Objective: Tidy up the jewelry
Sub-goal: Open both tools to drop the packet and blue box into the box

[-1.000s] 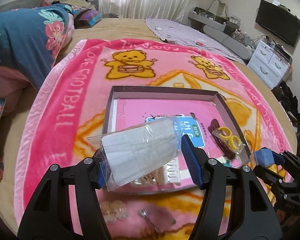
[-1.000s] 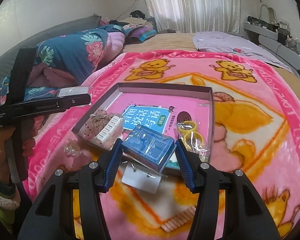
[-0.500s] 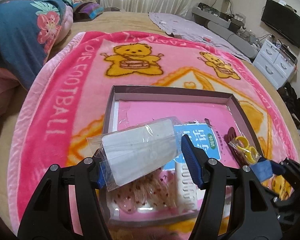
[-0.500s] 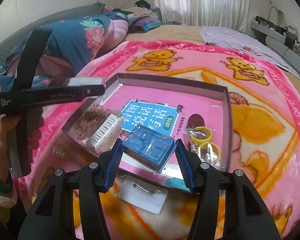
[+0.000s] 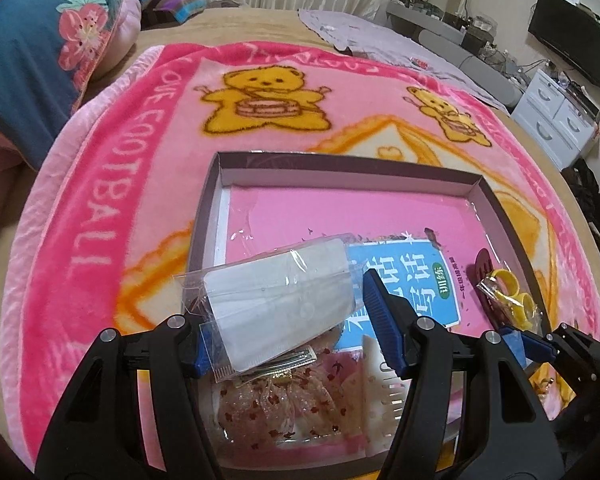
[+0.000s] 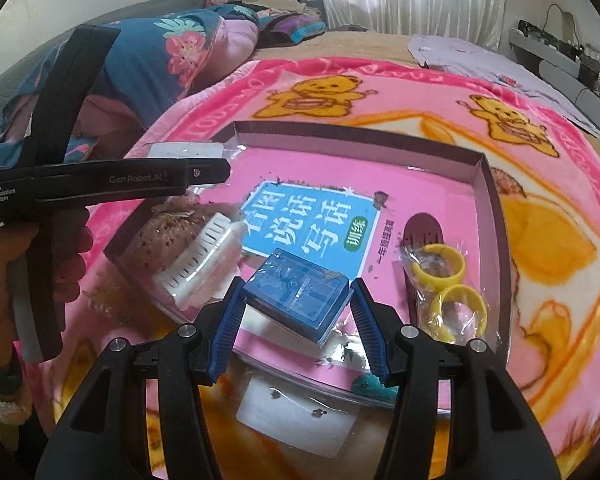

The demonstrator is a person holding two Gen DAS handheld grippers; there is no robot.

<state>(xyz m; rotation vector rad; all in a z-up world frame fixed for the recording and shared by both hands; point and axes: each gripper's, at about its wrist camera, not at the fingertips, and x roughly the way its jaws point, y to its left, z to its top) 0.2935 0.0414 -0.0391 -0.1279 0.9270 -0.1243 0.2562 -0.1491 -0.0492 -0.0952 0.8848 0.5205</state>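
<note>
A shallow brown-rimmed tray with a pink floor lies on the pink bear blanket. My left gripper is shut on a clear packet with a white card, held over the tray's near left part. My right gripper is shut on a small blue box in plastic wrap, above the tray's near edge. The right wrist view also shows the left gripper from the side in a hand, its packet above the tray's left corner.
Inside the tray lie a blue-labelled booklet, bagged yellow rings, a dark comb, a white comb and a bagged floral bow. A white card with small studs rests on the blanket before the tray.
Both grippers moved forward and down over the tray with their loads. The tray now fills more of each view, and the items on the blanket before it slipped under the grippers.
</note>
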